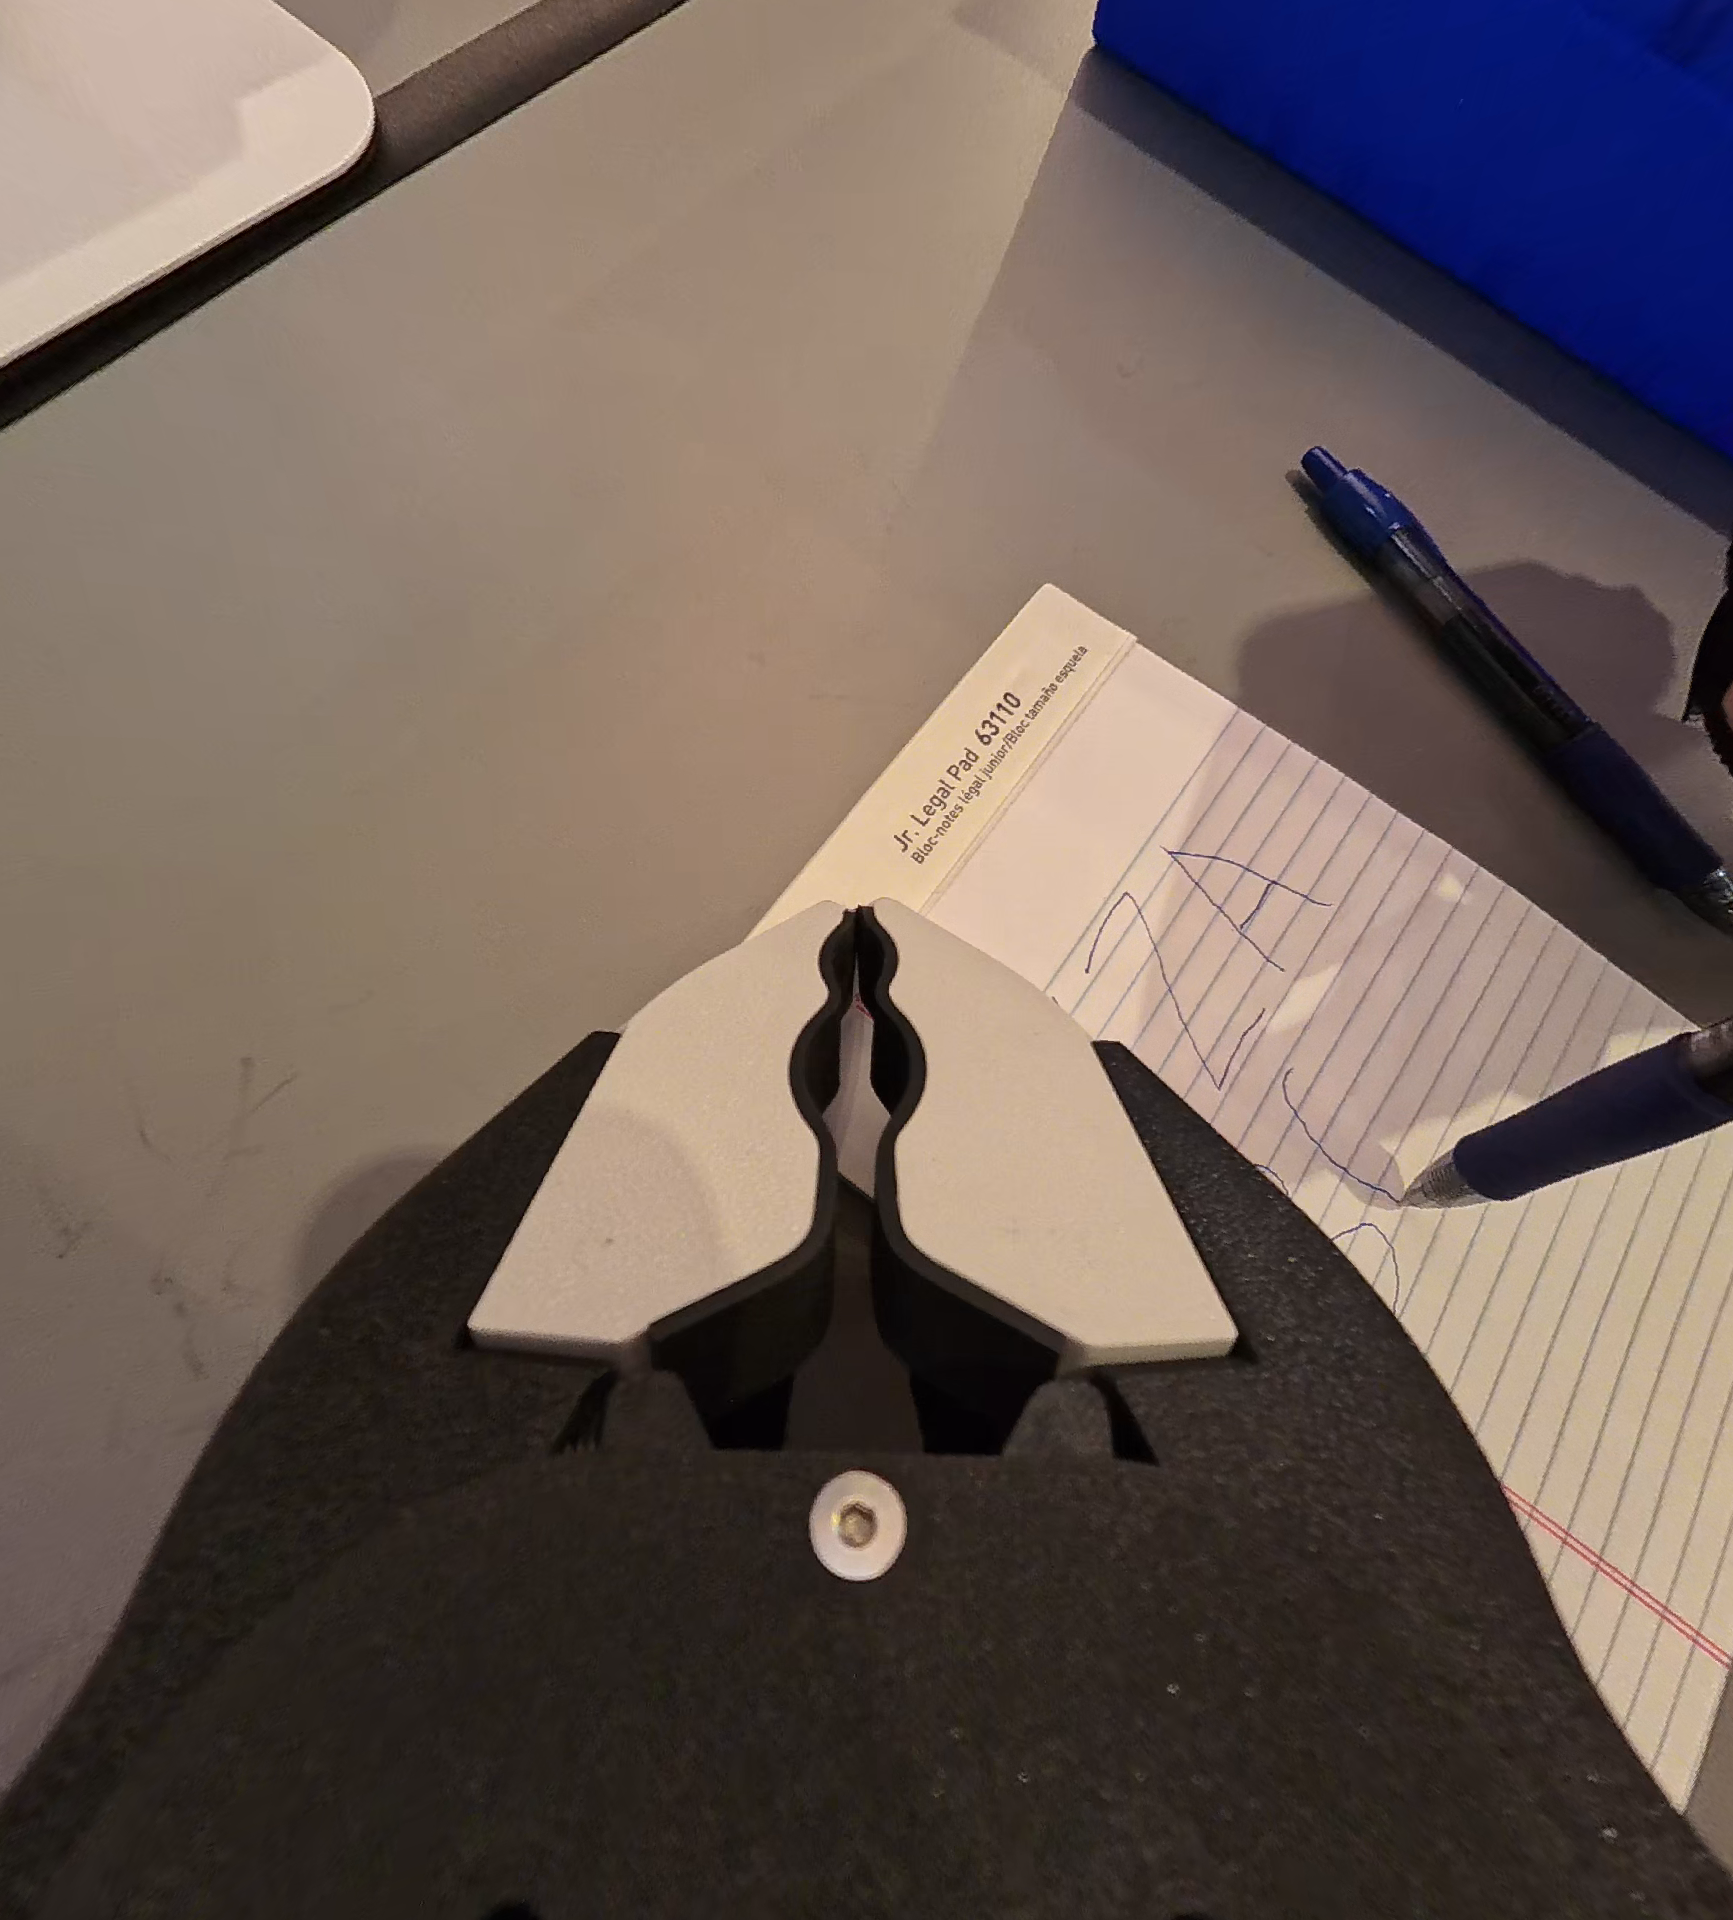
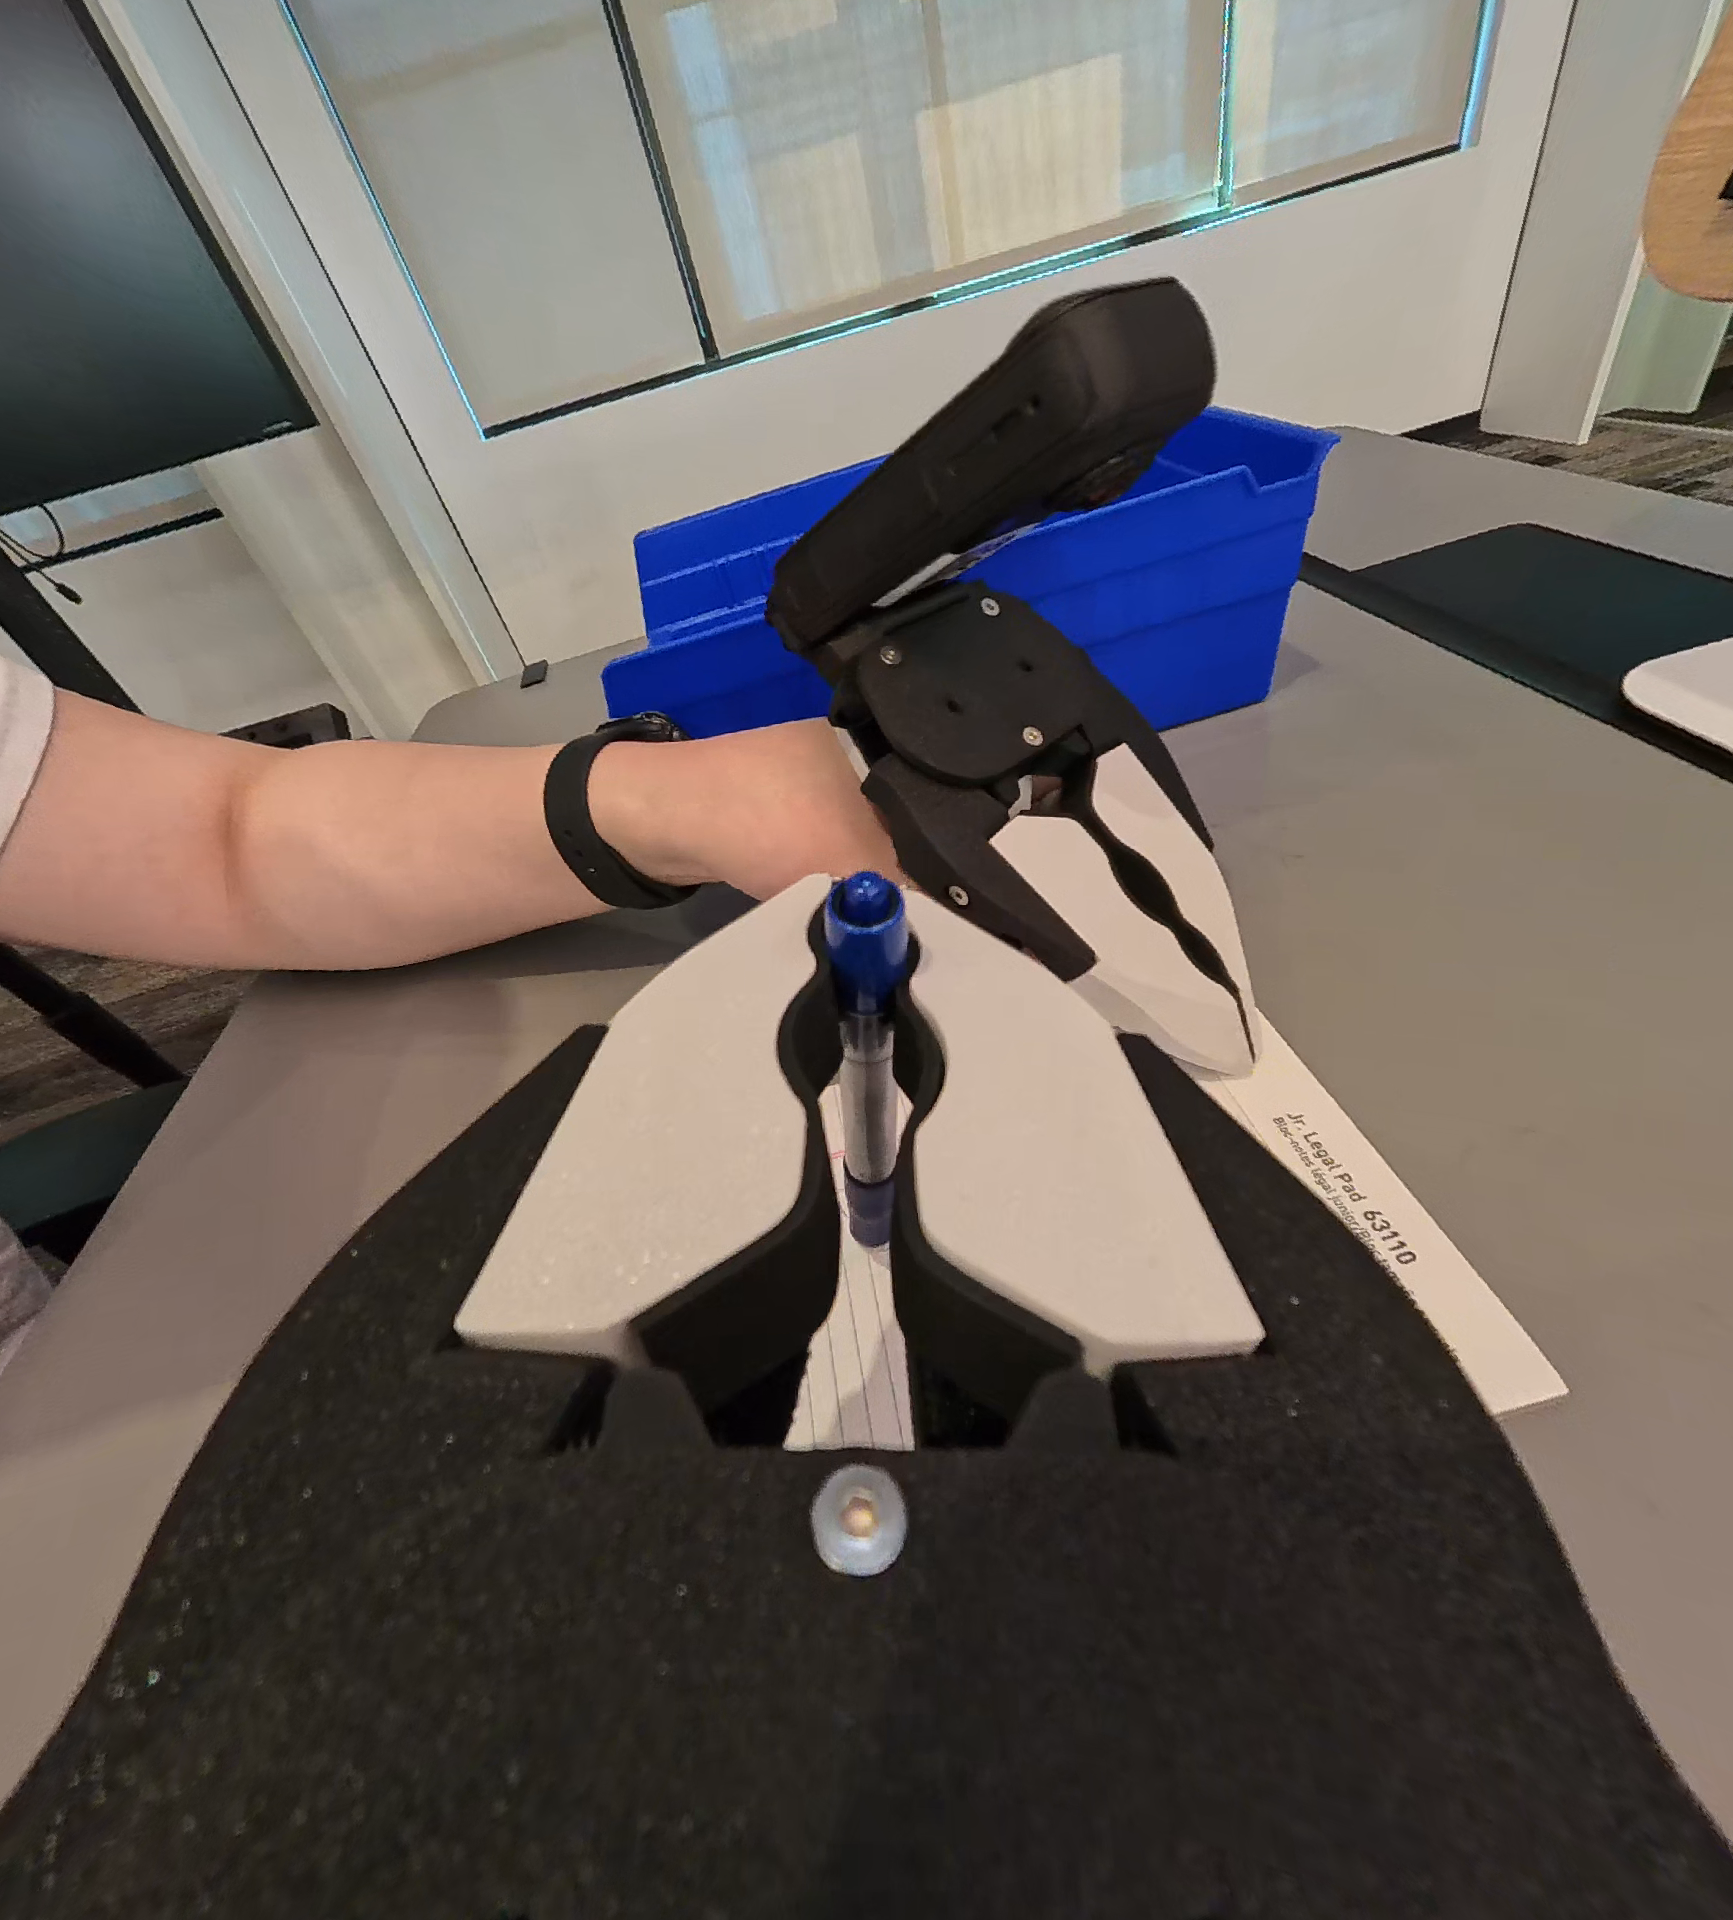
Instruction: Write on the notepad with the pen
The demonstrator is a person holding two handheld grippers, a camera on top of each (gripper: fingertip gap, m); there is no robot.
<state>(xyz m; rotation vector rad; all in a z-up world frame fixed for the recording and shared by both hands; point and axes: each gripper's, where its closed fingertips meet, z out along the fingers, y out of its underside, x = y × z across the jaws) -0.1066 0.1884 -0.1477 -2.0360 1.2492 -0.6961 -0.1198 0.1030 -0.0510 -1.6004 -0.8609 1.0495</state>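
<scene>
Right claw (image 2: 867, 1039) around pen (image 2: 867, 1091), tip mid-notepad (image 1: 1464, 1039), bare table (image 1: 529, 727) leftward

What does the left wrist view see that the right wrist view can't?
Only the left wrist view shows the blue scribbles on the page, the pen tip touching the paper, and a spare pen lying on the table. Only the right wrist view shows the person's arm, the windows and the dark screen. Both show the notepad, the blue bin and the pen being used.

Pen (image 1: 1610, 1117) tip on lined notepad (image 1: 1464, 1039)
</scene>
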